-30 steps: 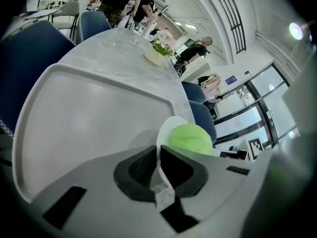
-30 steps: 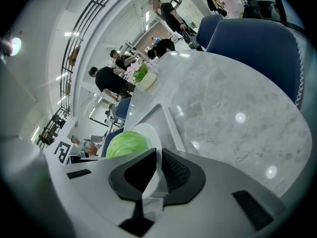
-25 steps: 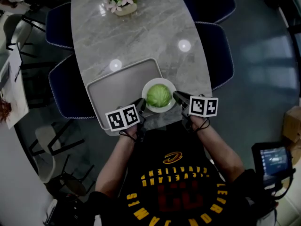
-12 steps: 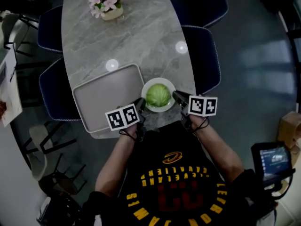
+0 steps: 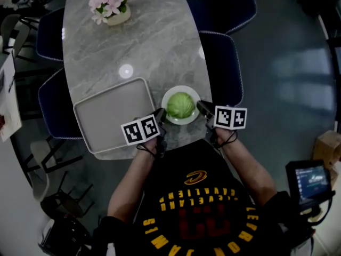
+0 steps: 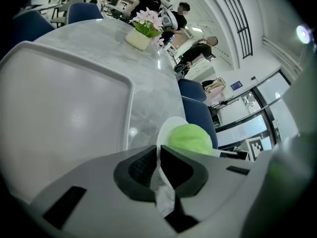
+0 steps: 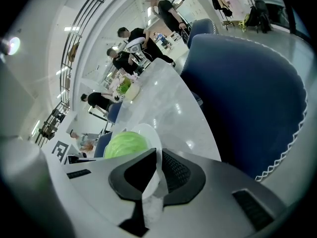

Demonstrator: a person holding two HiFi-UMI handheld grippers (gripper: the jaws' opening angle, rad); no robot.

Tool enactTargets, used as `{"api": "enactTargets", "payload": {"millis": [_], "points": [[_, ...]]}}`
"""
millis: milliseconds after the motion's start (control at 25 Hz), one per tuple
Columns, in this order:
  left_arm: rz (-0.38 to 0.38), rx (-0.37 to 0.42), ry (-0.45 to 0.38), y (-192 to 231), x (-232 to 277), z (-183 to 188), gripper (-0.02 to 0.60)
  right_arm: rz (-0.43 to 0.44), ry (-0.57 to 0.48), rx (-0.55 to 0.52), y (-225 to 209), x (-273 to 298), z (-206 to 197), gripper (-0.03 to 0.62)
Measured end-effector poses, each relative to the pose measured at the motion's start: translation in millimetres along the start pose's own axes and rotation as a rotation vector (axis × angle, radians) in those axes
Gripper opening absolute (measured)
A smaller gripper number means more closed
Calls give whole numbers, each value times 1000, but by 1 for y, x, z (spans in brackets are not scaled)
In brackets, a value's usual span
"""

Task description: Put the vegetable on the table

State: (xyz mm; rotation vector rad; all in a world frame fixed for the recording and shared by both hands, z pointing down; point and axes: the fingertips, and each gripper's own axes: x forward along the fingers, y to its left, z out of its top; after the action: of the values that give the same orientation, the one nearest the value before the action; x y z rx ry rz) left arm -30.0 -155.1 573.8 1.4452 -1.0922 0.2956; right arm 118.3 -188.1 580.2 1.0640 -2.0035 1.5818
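A green cabbage (image 5: 180,105) lies in a white plate (image 5: 169,96) over the near end of the grey marble table (image 5: 154,41), just right of the tray. My left gripper (image 5: 161,113) is shut on the plate's left rim and my right gripper (image 5: 200,106) on its right rim. In the left gripper view the jaws (image 6: 158,151) pinch the white rim, with the cabbage (image 6: 190,139) just beyond them. The right gripper view shows the same grip (image 7: 157,156), the cabbage (image 7: 126,144) to the left. Whether the plate rests on the table cannot be told.
A grey tray (image 5: 112,113) lies to the left of the plate. A pot of pink flowers (image 5: 110,5) stands at the table's far end. Blue chairs (image 5: 222,63) line both sides of the table. People stand in the background (image 7: 166,11).
The plate with the cabbage has moved right, from over the tray's corner to beside the tray. Both grippers stay shut on its rim.
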Motion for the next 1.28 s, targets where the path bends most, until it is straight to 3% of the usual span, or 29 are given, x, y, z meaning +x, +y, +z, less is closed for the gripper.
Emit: {"api": "enactTargets", "payload": {"millis": [1280], "points": [[88, -7, 56, 6, 65, 2, 28, -67, 46, 15, -58, 29, 17, 41]]}}
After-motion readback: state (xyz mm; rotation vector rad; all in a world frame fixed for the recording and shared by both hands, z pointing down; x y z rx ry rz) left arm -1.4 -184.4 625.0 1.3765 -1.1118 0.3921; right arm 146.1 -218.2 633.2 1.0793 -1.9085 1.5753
